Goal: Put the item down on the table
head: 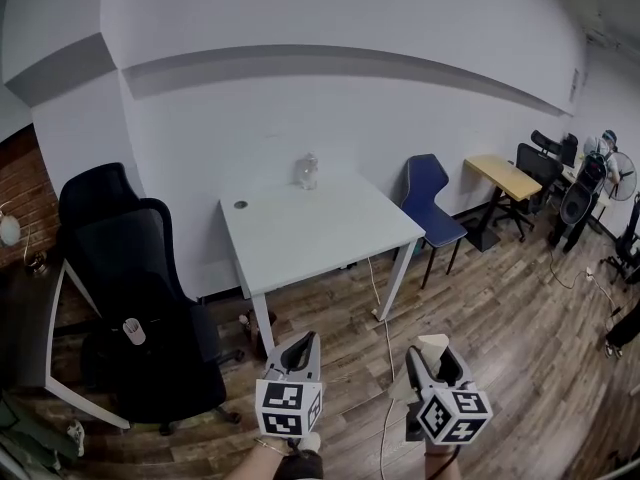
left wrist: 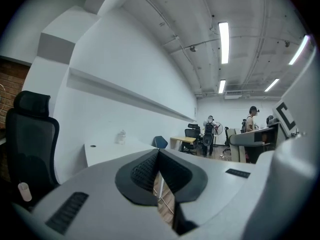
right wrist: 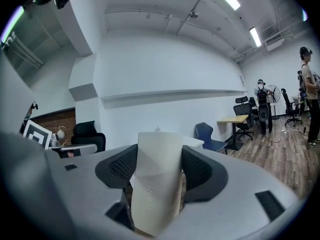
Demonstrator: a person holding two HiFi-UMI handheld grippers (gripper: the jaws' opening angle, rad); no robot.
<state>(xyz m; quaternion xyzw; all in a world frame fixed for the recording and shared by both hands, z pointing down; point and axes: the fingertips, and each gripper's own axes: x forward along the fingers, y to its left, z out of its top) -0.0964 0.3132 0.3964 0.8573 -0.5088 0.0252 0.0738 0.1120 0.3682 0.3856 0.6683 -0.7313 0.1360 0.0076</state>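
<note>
Now | your right gripper (right wrist: 159,164) clamps the cream smooth plastic block (right wrist: 152,194) mid-body; likely light, slippery | left gripper (left wrist: 159,156) closed, empty | white square table (head: 330,238) at 12 o'clock, well apart.

Item (right wrist: 156,179): lower end runs off the bottom edge of the right gripper view, sides covered by the fingers (right wrist: 119,167); print on it too faint to read. Head view shows only its top. Small clear object (head: 308,171) at the desk (head: 330,238) far edge: too small to identify.
</note>
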